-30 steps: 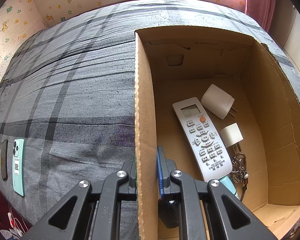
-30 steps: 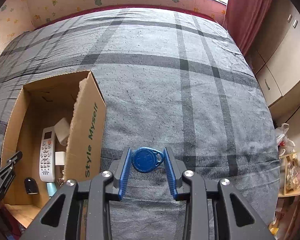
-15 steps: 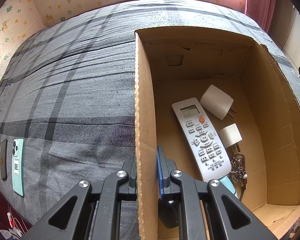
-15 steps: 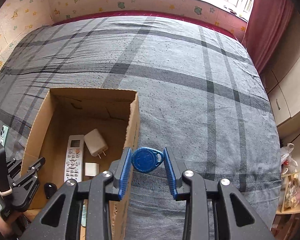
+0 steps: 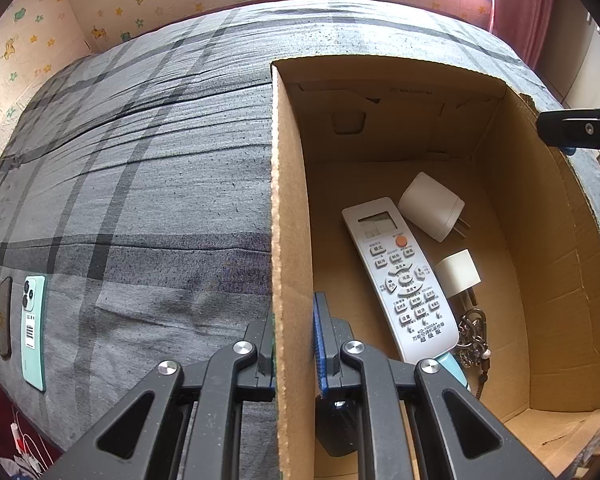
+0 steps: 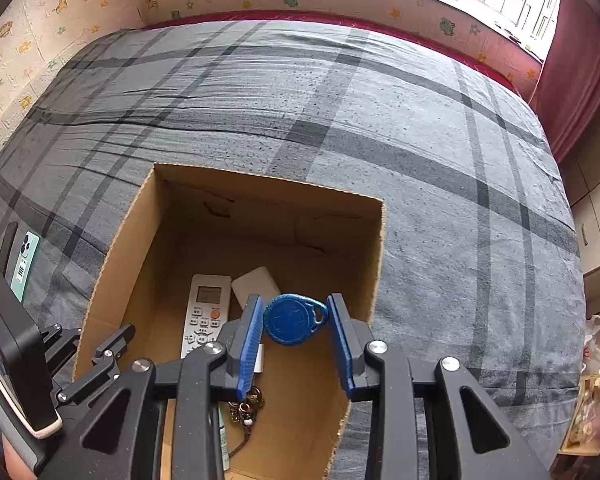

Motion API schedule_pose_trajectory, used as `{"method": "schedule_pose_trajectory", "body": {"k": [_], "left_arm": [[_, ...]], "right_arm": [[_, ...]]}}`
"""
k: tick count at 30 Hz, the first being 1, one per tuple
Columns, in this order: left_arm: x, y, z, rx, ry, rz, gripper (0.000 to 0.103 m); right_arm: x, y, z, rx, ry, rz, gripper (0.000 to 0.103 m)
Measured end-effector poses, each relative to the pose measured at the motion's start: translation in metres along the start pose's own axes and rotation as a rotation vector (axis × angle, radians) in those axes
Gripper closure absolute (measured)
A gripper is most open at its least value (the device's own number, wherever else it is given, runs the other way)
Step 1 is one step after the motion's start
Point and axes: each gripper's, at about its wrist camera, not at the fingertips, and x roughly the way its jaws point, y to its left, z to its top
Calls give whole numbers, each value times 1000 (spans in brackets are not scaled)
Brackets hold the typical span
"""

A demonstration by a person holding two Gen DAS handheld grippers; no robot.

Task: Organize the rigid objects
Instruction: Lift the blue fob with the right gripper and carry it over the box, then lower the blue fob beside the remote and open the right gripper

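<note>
Blue key fob [image 6: 294,319] pinched in right tool [image 6: 296,334] over cardboard box [image 6: 260,188].

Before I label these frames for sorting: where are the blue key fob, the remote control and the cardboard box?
blue key fob [image 6: 290,319], right wrist view, round face.
remote control [image 5: 400,280], left wrist view, keypad.
cardboard box [image 5: 286,240], left wrist view, left wall.

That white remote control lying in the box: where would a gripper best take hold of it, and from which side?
Probably from straight above, across its narrow width near the middle. The remote control lies flat, face up, so its long side edges are the easiest faces to pinch. Its display end looks clearest: lower down, the small white charger and the keys crowd one edge inside the cardboard box.
</note>
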Motion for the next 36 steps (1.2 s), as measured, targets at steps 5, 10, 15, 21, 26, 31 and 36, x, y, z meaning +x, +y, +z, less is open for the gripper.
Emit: {"method": "schedule_pose_trajectory", "body": {"k": [5,10,15,21,26,31,36], "left_arm": [[1,1,1,-2,2,-3,89],[1,1,0,-2,1,-5,89],[2,1,1,-3,1,-7,89],[1,1,0,-5,1,-9,89],[1,1,0,-3,0,-8,89],[1,1,0,-2,2,-7,89],[1,0,-1,-1,0,-5,89]], "right_arm": [[19,16,4,-19,37,22,68],[40,29,5,-31,79,32,68],[62,38,2,-37,124,34,68],[82,40,-2,-38,165,16,68],[91,42,-5,-41,183,20,68],[93,41,-7,-40,188,25,68],[93,40,-5,-42,186,26,68]]}}
